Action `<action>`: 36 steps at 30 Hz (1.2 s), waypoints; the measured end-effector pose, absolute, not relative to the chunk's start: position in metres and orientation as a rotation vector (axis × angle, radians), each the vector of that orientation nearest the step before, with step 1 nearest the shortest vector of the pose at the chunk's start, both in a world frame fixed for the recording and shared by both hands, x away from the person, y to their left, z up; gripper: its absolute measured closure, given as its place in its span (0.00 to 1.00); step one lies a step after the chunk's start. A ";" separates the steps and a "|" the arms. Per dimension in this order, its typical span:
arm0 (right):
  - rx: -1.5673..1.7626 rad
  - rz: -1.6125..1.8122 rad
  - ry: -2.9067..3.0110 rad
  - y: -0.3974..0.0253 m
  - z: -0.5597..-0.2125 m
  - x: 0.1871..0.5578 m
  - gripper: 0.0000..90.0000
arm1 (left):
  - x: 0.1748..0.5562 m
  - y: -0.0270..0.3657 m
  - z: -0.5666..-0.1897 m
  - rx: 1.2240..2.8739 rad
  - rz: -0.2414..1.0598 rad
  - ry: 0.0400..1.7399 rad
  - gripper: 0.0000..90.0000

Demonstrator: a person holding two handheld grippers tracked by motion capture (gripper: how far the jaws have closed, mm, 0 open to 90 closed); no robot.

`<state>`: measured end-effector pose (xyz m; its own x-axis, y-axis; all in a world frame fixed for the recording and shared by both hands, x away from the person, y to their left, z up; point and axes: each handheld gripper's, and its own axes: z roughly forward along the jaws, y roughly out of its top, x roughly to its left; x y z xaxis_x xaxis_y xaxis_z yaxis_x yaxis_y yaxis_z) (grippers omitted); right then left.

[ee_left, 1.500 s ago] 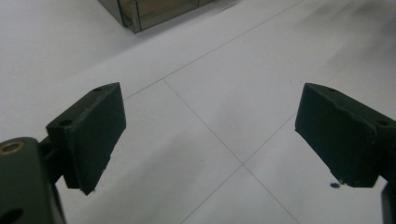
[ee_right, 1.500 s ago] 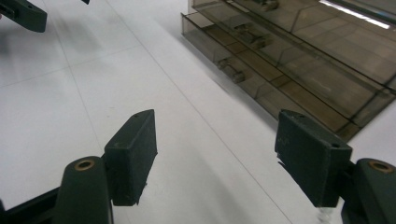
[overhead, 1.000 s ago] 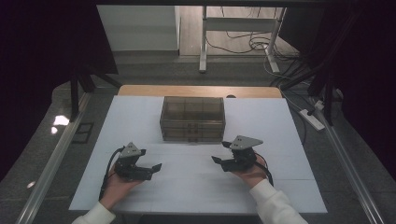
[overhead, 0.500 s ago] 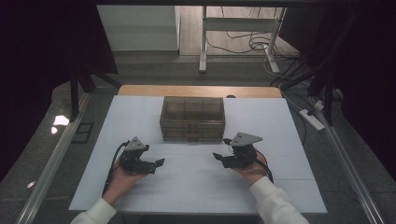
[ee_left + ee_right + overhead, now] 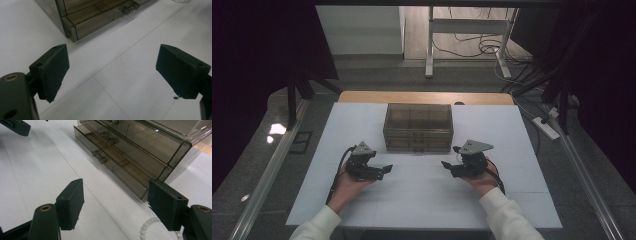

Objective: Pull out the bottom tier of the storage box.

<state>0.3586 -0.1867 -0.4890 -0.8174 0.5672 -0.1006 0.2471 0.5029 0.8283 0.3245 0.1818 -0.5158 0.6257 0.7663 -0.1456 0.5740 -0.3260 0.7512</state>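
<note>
We hold both jaws wide, empty; bead string (image 5: 147, 226) lies just under right gripper (image 5: 120, 205), drawer box (image 5: 418, 127) beyond.

So the drawer box (image 5: 418, 127) sits on the bench (image 5: 512, 200), toward the far edge and roughly centred. The left tongs (image 5: 384, 169) are near-left of it, the right tongs (image 5: 447, 165) near-right, both just off its front with open bench between them. A bead string (image 5: 147, 226) lies on the bench right under the right tongs.
</note>
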 end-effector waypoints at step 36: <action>0.738 1.161 2.407 -0.181 -0.506 0.392 0.38 | 0.365 0.170 -0.523 2.053 0.295 1.094 0.19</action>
